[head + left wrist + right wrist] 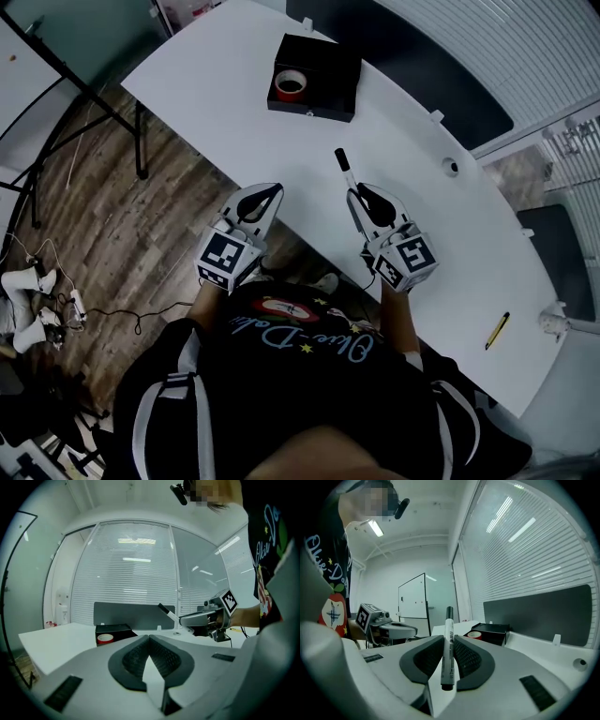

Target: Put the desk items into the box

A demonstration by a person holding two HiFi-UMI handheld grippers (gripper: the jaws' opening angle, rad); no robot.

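Observation:
A black box (323,56) stands at the far end of the white table (216,75), with a red tape roll (290,85) inside it. My right gripper (354,195) is shut on a white marker with a black cap (343,167), which sticks out forward past the jaws. In the right gripper view the marker (447,648) stands upright between the pads, with the box (497,629) ahead to the right. My left gripper (272,190) hovers at the table's near edge, its jaws shut with nothing between them. The left gripper view shows the box (112,629) and the tape (105,639) ahead.
A yellow pen (497,330) lies on the table at the far right. There is a small round hole (451,168) in the tabletop. Wooden floor with cables (94,309) lies to the left, below the table's edge.

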